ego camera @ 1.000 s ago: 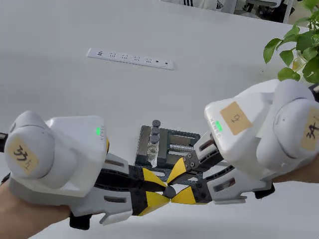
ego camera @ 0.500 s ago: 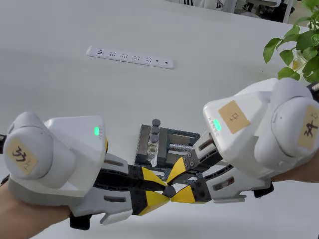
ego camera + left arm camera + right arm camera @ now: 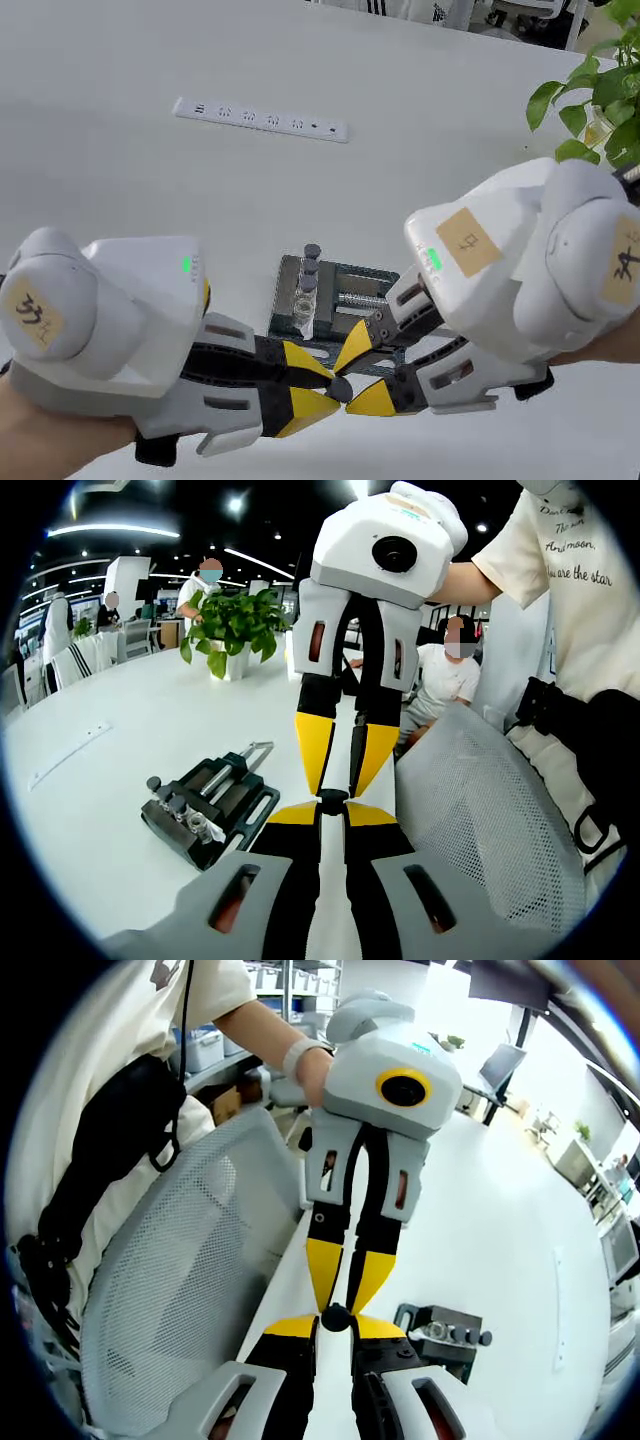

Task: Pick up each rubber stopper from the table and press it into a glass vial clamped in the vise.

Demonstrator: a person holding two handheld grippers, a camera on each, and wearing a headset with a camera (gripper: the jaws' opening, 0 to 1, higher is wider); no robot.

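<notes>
L tongs [image 3: 334, 388], R tongs [image 3: 347, 390] both narrow, tip-to-tip, pinching rubber stopper [image 3: 341, 387] by vise [image 3: 345, 275].

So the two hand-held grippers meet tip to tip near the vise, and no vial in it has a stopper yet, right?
No: the head view shows three stoppers already pressed in at the vise; one vial looks open. The rest is right.

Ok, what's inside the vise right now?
A row of glass vials in the vise; three farther ones carry grey stoppers, the nearest visible one looks open. The vise's near end is hidden behind the gripper fingers.
</notes>
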